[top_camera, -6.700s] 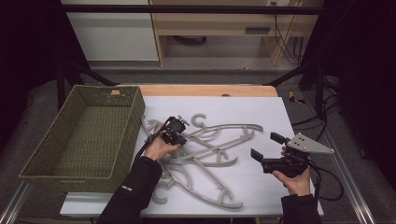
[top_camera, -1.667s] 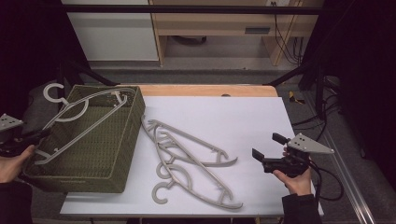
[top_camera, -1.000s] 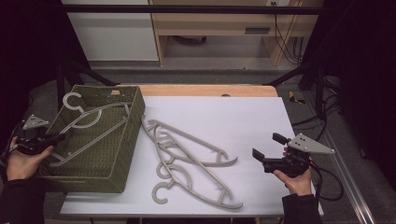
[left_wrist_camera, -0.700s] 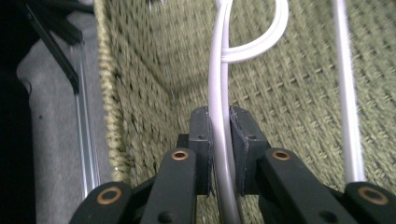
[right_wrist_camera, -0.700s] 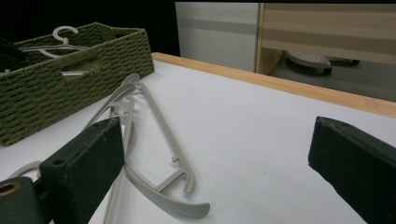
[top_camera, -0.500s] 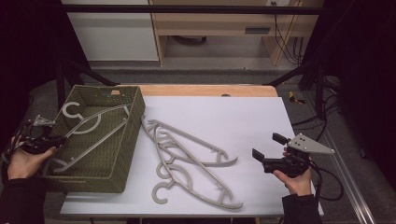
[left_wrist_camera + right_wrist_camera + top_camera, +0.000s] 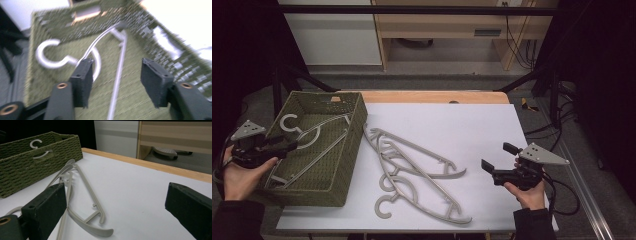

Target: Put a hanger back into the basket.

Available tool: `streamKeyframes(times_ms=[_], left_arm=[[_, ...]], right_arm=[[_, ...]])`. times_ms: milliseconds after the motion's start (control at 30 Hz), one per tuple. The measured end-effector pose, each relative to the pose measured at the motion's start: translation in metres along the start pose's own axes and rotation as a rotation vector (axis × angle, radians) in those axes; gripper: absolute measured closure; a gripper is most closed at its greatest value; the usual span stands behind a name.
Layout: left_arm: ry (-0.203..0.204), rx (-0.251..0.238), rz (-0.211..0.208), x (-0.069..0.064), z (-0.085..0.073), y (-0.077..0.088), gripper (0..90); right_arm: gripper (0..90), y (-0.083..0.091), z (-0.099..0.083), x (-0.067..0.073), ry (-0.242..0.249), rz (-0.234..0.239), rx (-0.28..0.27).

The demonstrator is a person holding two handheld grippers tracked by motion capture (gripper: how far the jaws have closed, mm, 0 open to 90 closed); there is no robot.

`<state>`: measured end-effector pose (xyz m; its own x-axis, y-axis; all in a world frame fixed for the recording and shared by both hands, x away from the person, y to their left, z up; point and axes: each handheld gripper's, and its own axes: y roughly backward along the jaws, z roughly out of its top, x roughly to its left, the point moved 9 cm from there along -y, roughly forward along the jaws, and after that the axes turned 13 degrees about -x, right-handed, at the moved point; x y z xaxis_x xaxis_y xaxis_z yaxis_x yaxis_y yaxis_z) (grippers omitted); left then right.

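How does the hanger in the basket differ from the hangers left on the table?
The hanger in the basket lies alone inside the green woven basket, under the left gripper, whose jaws have just been opening; the hangers on the table lie overlapping in a loose pile on the white tabletop, apart from both grippers. All look alike: light grey, curved, open hook.

Grey plastic hanger (image 7: 309, 142), lying flat inside the green woven basket (image 7: 343, 165), hook toward 11 o'clock, arms spread toward 5. Clear of the jaws. Basket at 9 o'clock on the white tabletop, its far left corner overhanging.
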<state>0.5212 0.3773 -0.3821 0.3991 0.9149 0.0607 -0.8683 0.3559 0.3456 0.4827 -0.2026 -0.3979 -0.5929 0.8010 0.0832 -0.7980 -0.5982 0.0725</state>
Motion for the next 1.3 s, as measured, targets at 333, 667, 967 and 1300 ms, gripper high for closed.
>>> streamKeyframes(times_ms=[333,667,967,1300], left_arm=[[0.052,-0.201,-0.133,-0.072,0.024,0.001,19.1],[0.028,-0.245,-0.216,-0.122,0.018,-0.007,11.6],[0.005,-0.272,-0.258,-0.143,0.013,-0.001,9.4],[-0.024,-0.262,-0.283,-0.154,0.007,-0.003,8.8]], right_arm=[[3.9,0.0,0.002,0.001,-0.003,-0.001,-0.001],[3.7,0.001,0.007,0.007,0.001,0.005,-0.014],[3.8,-0.001,0.005,0.015,0.003,0.015,0.006],[5.3,-0.011,0.0,0.034,0.038,0.038,0.074]])
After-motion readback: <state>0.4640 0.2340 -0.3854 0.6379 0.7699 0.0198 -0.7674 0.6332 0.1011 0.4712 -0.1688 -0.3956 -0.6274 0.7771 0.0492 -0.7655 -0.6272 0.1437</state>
